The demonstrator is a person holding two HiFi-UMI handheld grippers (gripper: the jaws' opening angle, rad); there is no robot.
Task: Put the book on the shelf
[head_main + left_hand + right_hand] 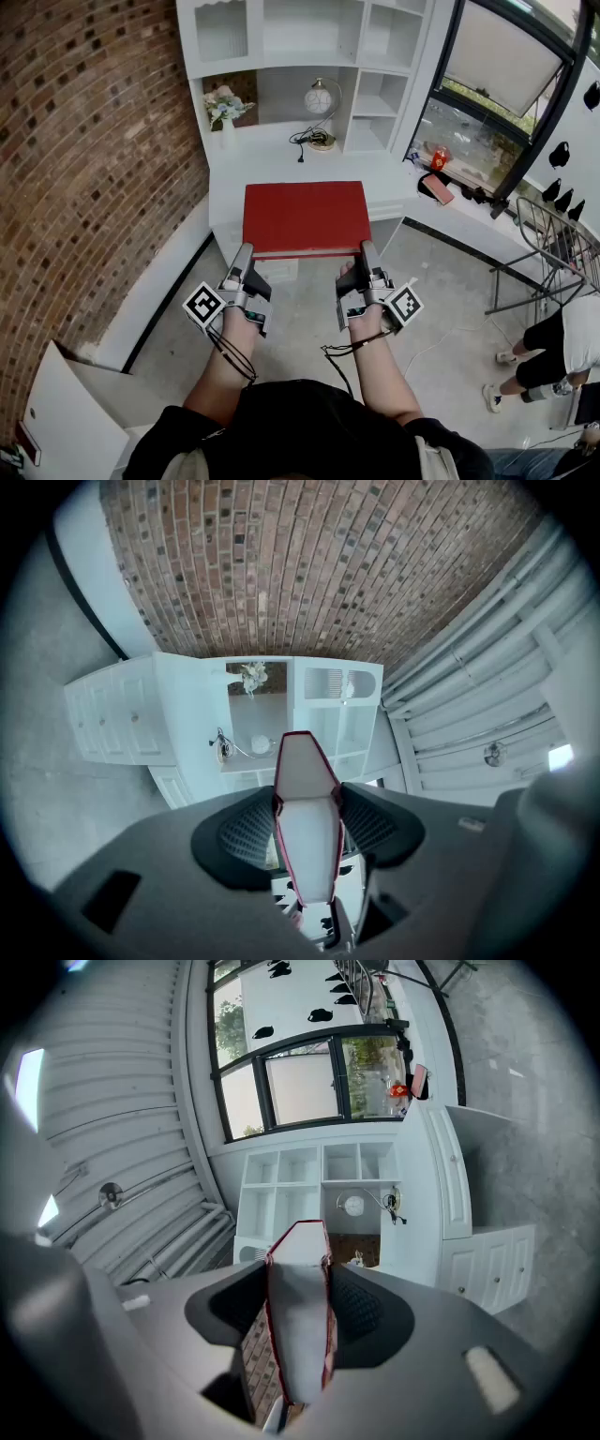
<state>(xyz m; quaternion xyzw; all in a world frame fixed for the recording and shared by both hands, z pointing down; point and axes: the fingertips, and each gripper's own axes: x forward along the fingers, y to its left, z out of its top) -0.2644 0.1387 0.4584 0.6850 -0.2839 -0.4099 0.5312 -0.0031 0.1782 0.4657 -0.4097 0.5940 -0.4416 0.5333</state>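
A large red book [306,217] is held flat in the air in front of the white shelf unit [309,56]. My left gripper [242,255] is shut on the book's near left corner, my right gripper [368,253] on its near right corner. In the left gripper view the book's white page edge [307,822] fills the gap between the two black pads [248,829]. In the right gripper view the book edge [298,1321] is pinched the same way. The shelf unit [281,714] stands ahead, its open compartments [319,1190] also showing in the right gripper view.
The white desk top [281,155] holds a flower vase [226,108], a round lamp [320,98] and a cable. A brick wall [84,141] rises on the left. Windows [497,66] and a sill with small items are right. A person [562,347] stands at far right.
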